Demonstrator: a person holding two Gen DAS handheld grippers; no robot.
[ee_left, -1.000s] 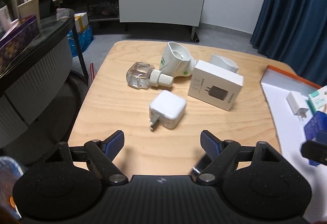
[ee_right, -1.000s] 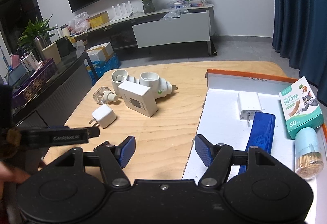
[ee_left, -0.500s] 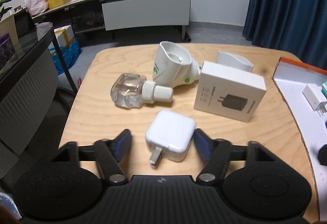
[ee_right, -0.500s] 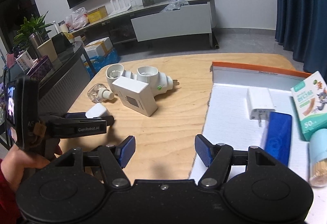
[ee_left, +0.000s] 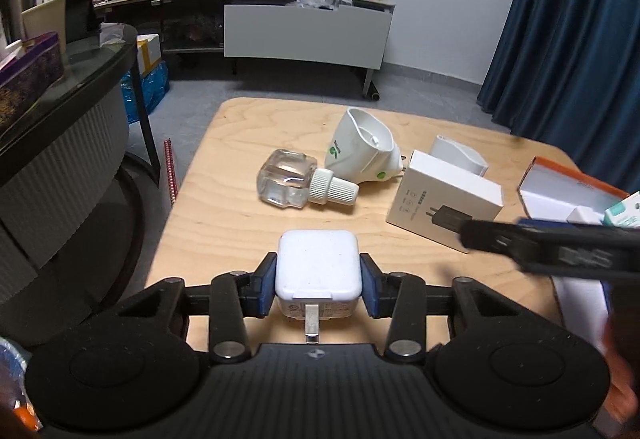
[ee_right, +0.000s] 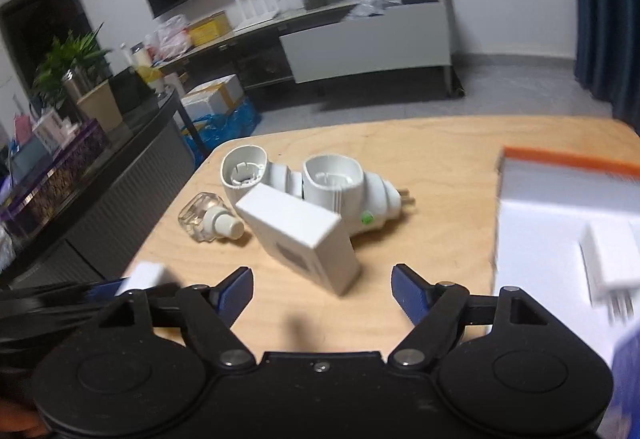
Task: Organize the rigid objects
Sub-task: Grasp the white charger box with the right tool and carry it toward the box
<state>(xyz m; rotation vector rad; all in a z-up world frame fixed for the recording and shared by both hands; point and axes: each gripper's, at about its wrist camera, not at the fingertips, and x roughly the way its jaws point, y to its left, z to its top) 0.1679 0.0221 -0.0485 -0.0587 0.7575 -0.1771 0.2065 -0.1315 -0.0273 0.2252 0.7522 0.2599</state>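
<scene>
While the white tray [ee_right: 560, 199] at right holds a few sorted items, most remain on the wooden table [ee_left: 224, 215]: charger box [ee_left: 444, 199], two plug-in diffusers [ee_right: 340, 191], refill bottle [ee_left: 296, 183]. Left gripper [ee_left: 319, 285], jaws just closing, clamps the near white charger [ee_left: 318, 271]. Right gripper [ee_right: 322, 289], jaws just opening, stands wide and empty.

- The right tongs [ee_left: 560, 251] crossed the left view blurred, hiding part of the box [ee_left: 440, 205].
- The tray [ee_right: 560, 199] was smeared and cut off at the right edge.
</scene>
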